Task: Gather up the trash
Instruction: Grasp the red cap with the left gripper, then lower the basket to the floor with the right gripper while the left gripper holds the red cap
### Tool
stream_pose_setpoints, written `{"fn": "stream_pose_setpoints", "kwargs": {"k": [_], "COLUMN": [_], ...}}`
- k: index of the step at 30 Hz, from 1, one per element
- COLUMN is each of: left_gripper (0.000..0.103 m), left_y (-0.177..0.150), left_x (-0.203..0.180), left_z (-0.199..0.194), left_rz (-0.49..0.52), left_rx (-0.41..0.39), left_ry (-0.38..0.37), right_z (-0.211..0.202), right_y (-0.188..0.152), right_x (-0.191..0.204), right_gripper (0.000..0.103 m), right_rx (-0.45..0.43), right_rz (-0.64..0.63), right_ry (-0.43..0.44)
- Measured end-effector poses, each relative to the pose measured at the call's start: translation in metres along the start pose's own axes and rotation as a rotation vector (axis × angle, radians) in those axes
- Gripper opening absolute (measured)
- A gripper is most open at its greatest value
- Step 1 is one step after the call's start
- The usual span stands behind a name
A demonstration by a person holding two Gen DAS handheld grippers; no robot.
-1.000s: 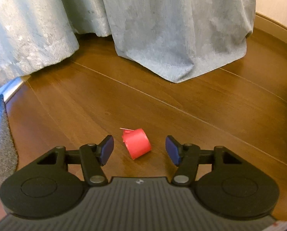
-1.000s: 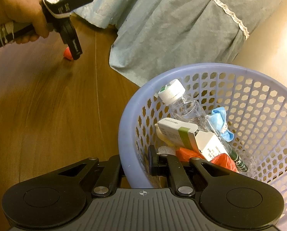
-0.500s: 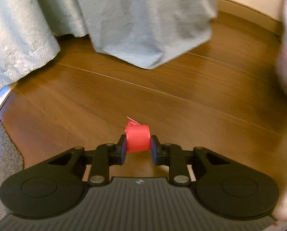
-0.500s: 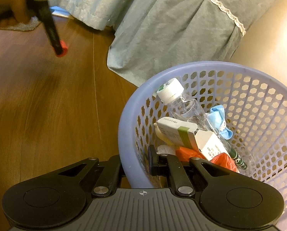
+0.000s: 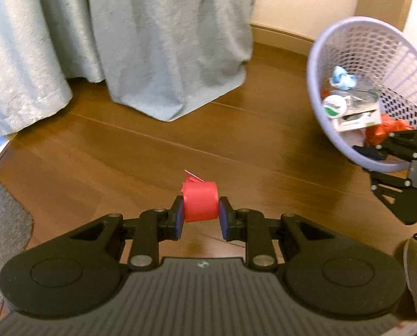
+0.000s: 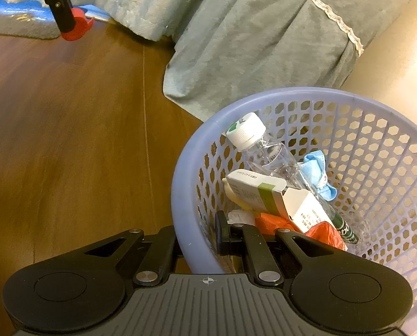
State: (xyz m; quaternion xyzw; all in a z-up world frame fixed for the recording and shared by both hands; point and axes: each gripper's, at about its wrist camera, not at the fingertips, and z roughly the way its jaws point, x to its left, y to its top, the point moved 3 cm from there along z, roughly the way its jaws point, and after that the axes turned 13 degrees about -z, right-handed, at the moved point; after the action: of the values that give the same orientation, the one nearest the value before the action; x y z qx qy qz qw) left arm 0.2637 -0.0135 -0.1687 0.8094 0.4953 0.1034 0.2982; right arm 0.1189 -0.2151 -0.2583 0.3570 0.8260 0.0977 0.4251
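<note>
A red ribbed bottle cap with a bit of torn paper on it is pinched between the blue pads of my left gripper, which is shut on it above the wooden floor. In the right wrist view the same cap hangs at the top left, clear of the floor. A lilac mesh basket is tilted at the right, its mouth facing the left gripper. My right gripper is shut on the basket's near rim. Inside lie a clear bottle, a white carton, a blue mask and an orange bag.
Grey-green fabric hangs down to the floor behind the cap. A grey-blue rug borders the floor at the left. A cream wall with a baseboard runs behind the basket. Bare wooden floor lies between cap and basket.
My left gripper shut on the red cap, lifted it off the floor and swung right, so the basket came into its view. The right gripper and basket held still.
</note>
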Motion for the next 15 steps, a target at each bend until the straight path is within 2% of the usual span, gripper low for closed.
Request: {"fn": "stream_pose_setpoints", "kwargs": {"k": [6,15], "left_gripper": [0.021,0.021], "left_y": [-0.004,-0.010], "left_x": [-0.019,-0.023], "left_z": [0.000,-0.001], "left_rz": [0.061,0.078], "left_rx": [-0.005,0.002], "left_ry": [-0.047,-0.050], "right_z": [-0.004,-0.006], "right_y": [-0.003,-0.001], "right_x": [0.001,0.004], "right_gripper": [0.006,0.006], "right_rx": [-0.003,-0.008], "right_rz": [-0.007,-0.018], "right_ry": [0.003,0.009]}}
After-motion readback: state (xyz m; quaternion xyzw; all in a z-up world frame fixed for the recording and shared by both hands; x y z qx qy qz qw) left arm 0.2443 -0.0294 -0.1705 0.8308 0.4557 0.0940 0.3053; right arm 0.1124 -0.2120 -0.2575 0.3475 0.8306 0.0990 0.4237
